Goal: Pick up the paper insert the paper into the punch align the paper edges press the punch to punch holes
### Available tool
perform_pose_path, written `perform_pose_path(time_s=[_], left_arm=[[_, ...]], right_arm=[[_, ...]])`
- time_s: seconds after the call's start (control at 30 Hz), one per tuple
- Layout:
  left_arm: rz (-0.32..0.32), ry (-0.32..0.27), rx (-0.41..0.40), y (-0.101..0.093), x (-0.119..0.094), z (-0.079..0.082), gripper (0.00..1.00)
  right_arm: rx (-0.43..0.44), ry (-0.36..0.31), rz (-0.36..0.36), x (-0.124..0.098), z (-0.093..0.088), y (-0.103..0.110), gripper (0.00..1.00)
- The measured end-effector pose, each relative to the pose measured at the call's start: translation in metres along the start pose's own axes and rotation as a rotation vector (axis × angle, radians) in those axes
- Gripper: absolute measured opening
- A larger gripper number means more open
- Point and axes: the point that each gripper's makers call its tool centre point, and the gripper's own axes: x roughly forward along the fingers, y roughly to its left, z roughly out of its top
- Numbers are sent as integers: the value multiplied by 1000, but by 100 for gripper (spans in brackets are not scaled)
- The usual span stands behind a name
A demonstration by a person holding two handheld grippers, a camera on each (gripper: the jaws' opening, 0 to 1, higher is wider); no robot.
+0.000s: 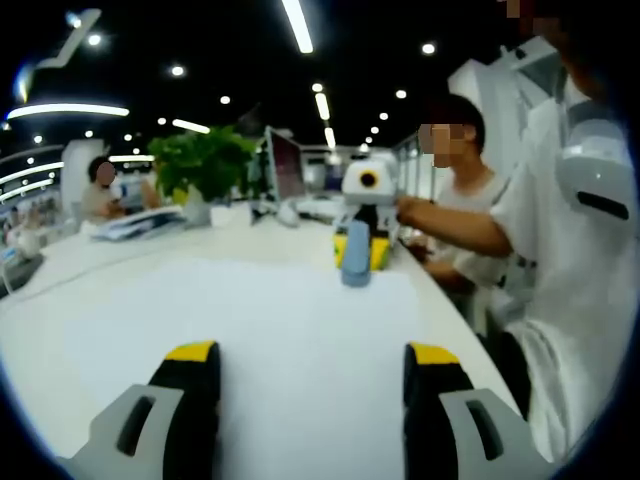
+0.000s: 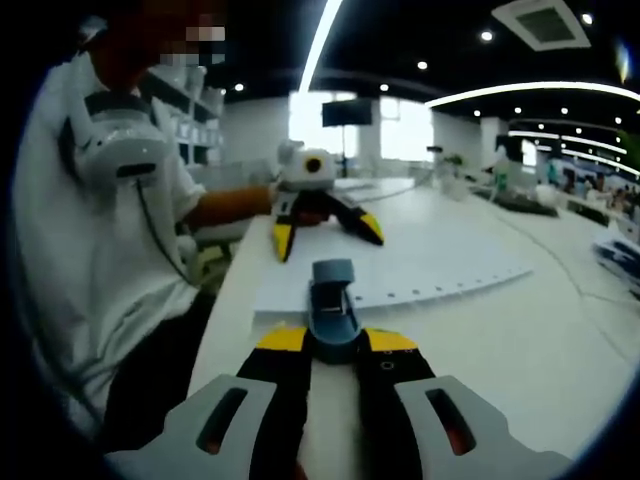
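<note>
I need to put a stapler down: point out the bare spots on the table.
Bare table lies past the paper's punched edge. Bare too beyond the paper's far edge, before the plant. Crowded where the punch sits between the right tool tips.

The paper (image 2: pixel 420 265) is white, thin and flat, with a matt face. The punch (image 2: pixel 333 308) looks like smooth blue-grey plastic with a soft shine. The right gripper (image 2: pixel 333 345) has smooth black plastic jaws with yellow tips on a pale grey plastic body – the left gripper (image 1: pixel 313 368) looks the same. The table (image 2: pixel 520 340) is white, smooth and a bit glossy. The person's shirt (image 2: pixel 90 260) is soft white cloth.
</note>
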Motion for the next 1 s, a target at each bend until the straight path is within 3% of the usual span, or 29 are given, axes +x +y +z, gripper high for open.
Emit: perform_pose_path(time_s=[0.43,0.53,0.73,0.93,1.0], left_arm=[[1,0,0,-1,1,0,74],[1,0,0,-1,1,0,74],[5,-4,8,-1,-1,3,74],[8,-140,-38,3,-13,38,73],[2,-166,-32,0,-12,53,73]], right_arm=[[13,2,2,-1,-1,0,24],[9,4,-10,0,-1,-1,30],[28,-30,-70,-8,4,-2,32],[7,-69,-165,-30,21,1,34],[0,-86,-242,-39,29,0,34]])
